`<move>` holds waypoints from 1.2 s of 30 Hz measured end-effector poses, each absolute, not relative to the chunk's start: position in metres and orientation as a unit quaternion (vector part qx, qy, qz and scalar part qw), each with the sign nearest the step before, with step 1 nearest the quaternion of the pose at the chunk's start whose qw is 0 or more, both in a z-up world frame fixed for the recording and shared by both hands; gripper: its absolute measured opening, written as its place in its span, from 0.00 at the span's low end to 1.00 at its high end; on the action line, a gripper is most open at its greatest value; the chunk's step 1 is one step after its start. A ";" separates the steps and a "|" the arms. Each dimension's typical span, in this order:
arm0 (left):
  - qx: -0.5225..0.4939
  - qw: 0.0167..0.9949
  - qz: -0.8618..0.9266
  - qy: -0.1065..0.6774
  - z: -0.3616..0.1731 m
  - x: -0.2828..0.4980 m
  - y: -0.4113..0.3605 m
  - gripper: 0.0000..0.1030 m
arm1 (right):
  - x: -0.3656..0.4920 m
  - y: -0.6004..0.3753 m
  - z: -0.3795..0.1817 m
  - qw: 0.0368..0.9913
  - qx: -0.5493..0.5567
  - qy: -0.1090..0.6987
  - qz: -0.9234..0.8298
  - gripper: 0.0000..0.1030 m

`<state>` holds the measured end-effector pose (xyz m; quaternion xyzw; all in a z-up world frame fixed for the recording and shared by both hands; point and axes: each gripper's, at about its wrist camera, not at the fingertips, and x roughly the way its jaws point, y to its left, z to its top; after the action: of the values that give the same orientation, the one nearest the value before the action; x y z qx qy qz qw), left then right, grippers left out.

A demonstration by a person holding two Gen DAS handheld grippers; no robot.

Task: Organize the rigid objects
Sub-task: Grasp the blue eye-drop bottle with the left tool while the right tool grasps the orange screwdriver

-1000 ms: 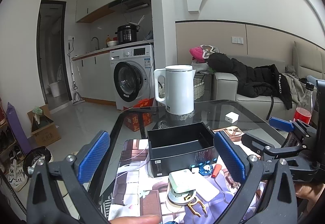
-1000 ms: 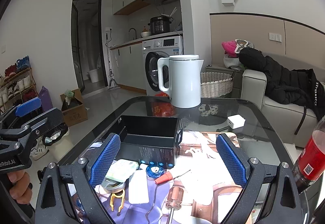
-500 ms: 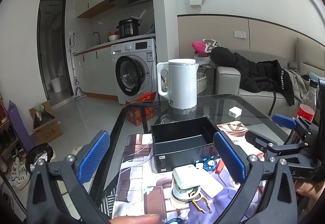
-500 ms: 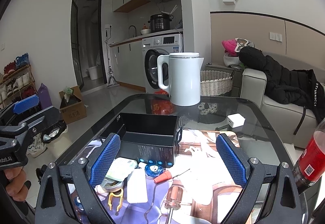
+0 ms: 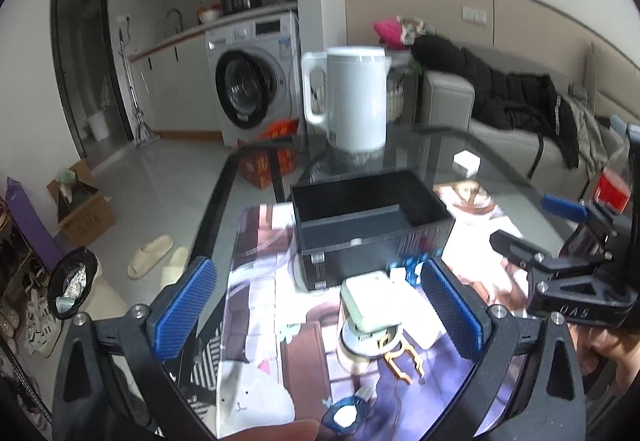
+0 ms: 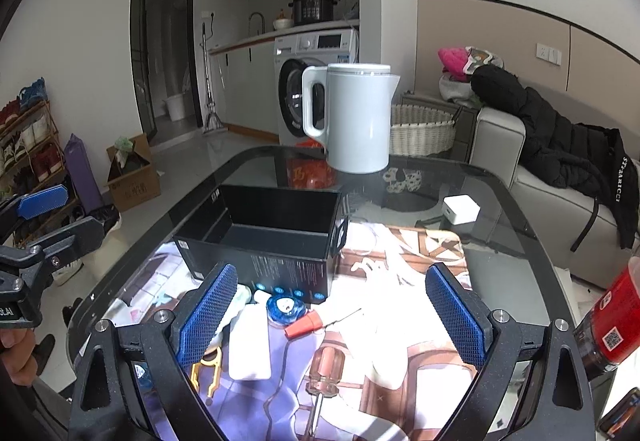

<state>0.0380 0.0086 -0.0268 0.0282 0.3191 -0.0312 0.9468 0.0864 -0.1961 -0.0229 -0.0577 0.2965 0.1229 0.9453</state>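
An open black box [image 5: 366, 215] [image 6: 266, 231] stands empty on a printed mat on the glass table. In front of it lie small items: a pale green case on a tape roll [image 5: 370, 307], an orange clip [image 5: 402, 359] [image 6: 206, 371], a white flat block [image 6: 250, 343], a blue round tape [image 6: 284, 307], a red-capped tool [image 6: 306, 325] and a screwdriver [image 6: 322, 373]. My left gripper [image 5: 318, 307] is open above the green case. My right gripper [image 6: 330, 315] is open above the small items.
A white kettle [image 6: 354, 119] stands behind the box. A white charger [image 6: 460, 209] lies on the glass at the right. A red-labelled bottle [image 6: 608, 325] stands at the right edge. A sofa with a black coat [image 6: 560, 149] is beyond the table.
The left gripper has tilted down and moved closer to the green case and tape roll. The right gripper has tilted down slightly. Both stay open.
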 end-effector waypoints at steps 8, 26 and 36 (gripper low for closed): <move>0.051 0.908 -0.042 0.414 -0.062 0.053 -0.002 1.00 | 0.106 -0.196 -0.050 0.923 -0.061 0.361 0.120 0.94; 0.121 0.847 -0.055 0.514 -0.130 0.049 -0.010 0.97 | 0.123 -0.207 -0.131 0.856 -0.062 0.499 0.120 0.75; 0.120 0.847 -0.067 0.514 -0.138 0.041 -0.007 0.95 | 0.112 -0.197 -0.133 0.854 -0.087 0.496 0.130 0.71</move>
<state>0.0413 -0.0073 -0.1380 0.1198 0.5141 -0.0672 0.8467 0.1119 -0.1973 -0.1328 -0.0867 0.4963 0.1305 0.8539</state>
